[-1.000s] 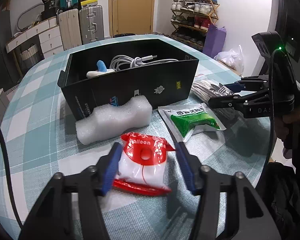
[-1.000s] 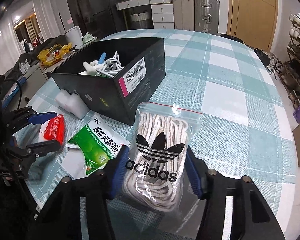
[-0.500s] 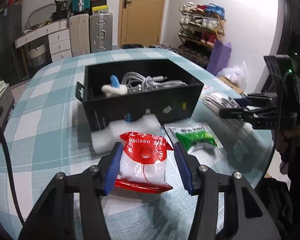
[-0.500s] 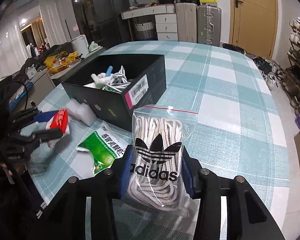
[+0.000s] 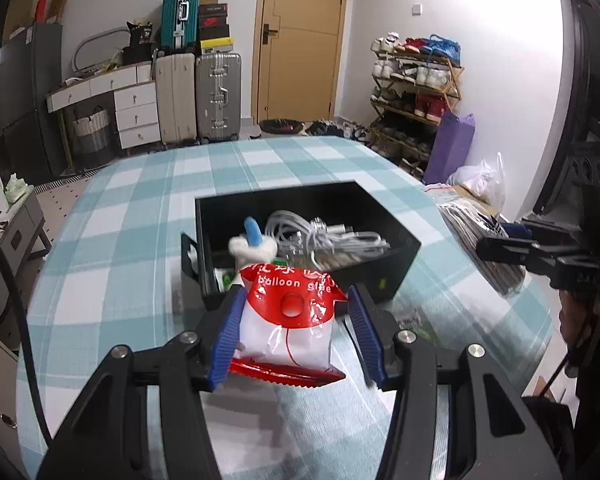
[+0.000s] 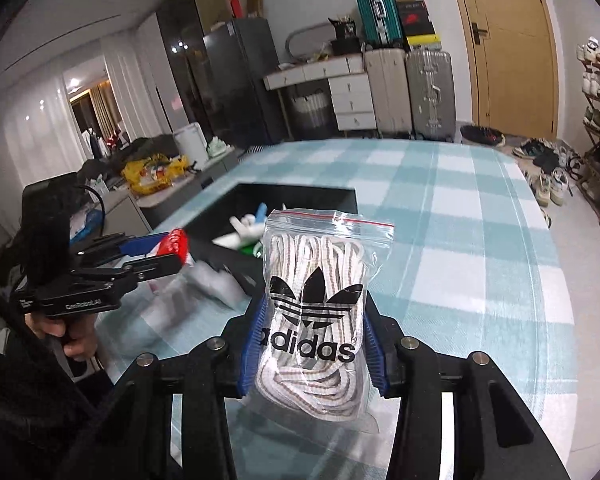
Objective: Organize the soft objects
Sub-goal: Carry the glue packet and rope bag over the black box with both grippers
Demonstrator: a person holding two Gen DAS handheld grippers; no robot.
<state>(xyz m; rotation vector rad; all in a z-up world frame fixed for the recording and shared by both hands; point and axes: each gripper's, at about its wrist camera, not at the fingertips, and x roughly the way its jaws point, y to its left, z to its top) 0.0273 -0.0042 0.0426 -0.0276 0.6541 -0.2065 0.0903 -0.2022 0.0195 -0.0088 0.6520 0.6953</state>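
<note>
I report both tools loaded. My left hand-held gripper [image 5: 294, 330] is clamped on one red and white balloon packet [image 5: 288, 320], its blue pads pressing the packet's two sides, and the packet is carried clear of the bench [image 5: 112, 264]. My right hand-held gripper [image 6: 312, 344] is closed on one clear zip bag of laces [image 6: 320, 304], held upright with the red seal strip uppermost and its long axis running along the fingers. The governing relation: the black box [image 5: 396, 258] lies directly ahead of the left tool and just beyond the packet's top edge, open side up, so I judge the left hand nearer the drop. From the right wrist view the box sits ahead and to the left, partly hidden behind the lace bag, with the left tool between me and its near corner. Count inside the box: one bundle of white cables [image 5: 332, 234], one white plush item with a blue tip [image 5: 254, 242], and something green beneath it that I cannot identify. On the bench beside the box, one blurred white foam piece [image 6: 216, 284]; a green sachet [image 5: 416, 326] shows only in part behind the right finger. I judge both packets are bound for the box, left first.
</note>
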